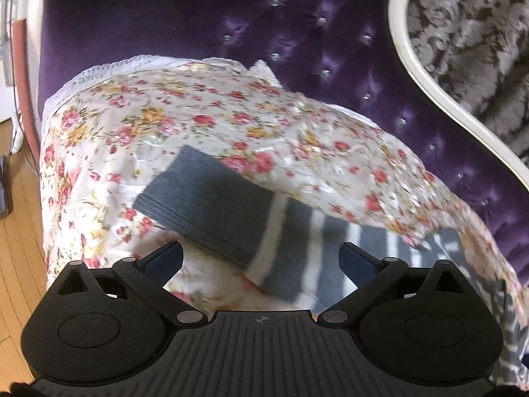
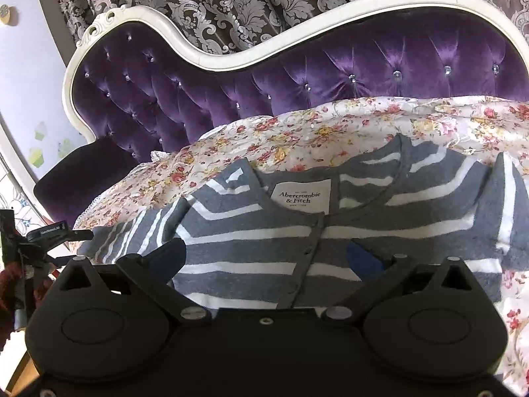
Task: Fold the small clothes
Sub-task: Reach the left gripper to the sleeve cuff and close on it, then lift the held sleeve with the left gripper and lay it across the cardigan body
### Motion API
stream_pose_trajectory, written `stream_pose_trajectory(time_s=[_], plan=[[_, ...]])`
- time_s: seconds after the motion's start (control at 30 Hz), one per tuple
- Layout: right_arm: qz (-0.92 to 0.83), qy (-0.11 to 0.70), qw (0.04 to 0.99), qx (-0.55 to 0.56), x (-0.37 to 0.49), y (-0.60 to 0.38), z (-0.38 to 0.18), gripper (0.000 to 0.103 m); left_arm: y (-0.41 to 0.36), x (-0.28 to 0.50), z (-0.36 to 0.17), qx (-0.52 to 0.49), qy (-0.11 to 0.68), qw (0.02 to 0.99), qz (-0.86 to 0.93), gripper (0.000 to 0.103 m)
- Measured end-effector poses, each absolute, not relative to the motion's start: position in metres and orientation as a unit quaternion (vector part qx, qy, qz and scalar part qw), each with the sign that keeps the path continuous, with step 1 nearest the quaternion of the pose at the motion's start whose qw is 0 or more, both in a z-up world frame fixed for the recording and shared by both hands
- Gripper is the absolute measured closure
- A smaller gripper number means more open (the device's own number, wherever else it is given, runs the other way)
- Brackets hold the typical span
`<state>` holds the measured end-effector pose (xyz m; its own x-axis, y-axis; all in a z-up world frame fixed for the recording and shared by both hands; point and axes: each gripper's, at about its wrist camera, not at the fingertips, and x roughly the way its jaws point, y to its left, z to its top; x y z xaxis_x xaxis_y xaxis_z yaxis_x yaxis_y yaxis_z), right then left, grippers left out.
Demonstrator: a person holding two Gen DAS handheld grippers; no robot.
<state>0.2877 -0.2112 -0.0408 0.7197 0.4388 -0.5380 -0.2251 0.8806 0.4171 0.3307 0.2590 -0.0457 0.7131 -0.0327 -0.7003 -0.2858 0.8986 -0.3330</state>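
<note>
Lying spread on the flowered cover of the purple sofa: a grey striped cardigan, collar label facing up, flattened so that folding can start. Hovering over its buttoned front with the right gripper, fingers released and holding nothing. Hanging above the sleeve cuff with the left gripper, fingers also spread wide, probably for taking the sleeve and bringing it inward first.

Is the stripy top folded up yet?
Not yet. The grey-and-white striped knit top lies spread on the floral cloth, label showing.
</note>
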Motion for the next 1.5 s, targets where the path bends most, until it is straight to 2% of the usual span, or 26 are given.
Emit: stream_pose_trajectory(time_s=[0.37, 0.43, 0.5, 0.57, 0.63, 0.67, 0.73, 0.97, 1.2, 1.33, 1.5], plan=[[0.185, 0.335, 0.912, 0.151, 0.289, -0.206, -0.044, 0.000, 0.280, 0.345, -0.064, -0.246, 0.363, 0.896, 0.075, 0.003], [0.186, 0.338, 0.911, 0.147, 0.290, -0.204, -0.045, 0.000, 0.283, 0.348, -0.062, -0.248, 0.353, 0.898, 0.082, 0.021], [0.187, 0.343, 0.909, 0.145, 0.290, -0.202, -0.047, 0.000, 0.286, 0.351, -0.060, -0.251, 0.353, 0.897, 0.091, 0.029], [0.188, 0.348, 0.907, 0.142, 0.291, -0.199, -0.049, 0.000, 0.288, 0.356, -0.059, -0.247, 0.354, 0.897, 0.092, 0.043], [0.188, 0.350, 0.907, 0.138, 0.290, -0.198, -0.050, 0.000, 0.287, 0.359, -0.056, -0.233, 0.354, 0.901, 0.095, 0.089], [0.190, 0.352, 0.906, 0.136, 0.290, -0.197, -0.050, 0.000, 0.286, 0.360, -0.055, -0.229, 0.355, 0.900, 0.106, 0.093], [0.192, 0.351, 0.907, 0.135, 0.289, -0.196, -0.048, 0.000, 0.282, 0.357, -0.047, -0.224, 0.345, 0.906, 0.102, 0.096], [0.184, 0.344, 0.910, 0.142, 0.288, -0.204, -0.040, 0.000, 0.231, 0.341, 0.022, -0.167, 0.296, 0.939, 0.048, 0.097], [0.157, 0.336, 0.917, 0.144, 0.286, -0.221, -0.028, 0.000, 0.139, 0.333, 0.092, -0.119, 0.257, 0.958, -0.049, 0.097], [0.138, 0.332, 0.920, 0.156, 0.288, -0.237, -0.023, 0.000, 0.080, 0.337, 0.108, -0.107, 0.255, 0.956, -0.102, 0.097], [0.107, 0.325, 0.921, 0.185, 0.291, -0.264, -0.019, 0.000, 0.011, 0.343, 0.095, -0.095, 0.269, 0.947, -0.150, 0.096]])
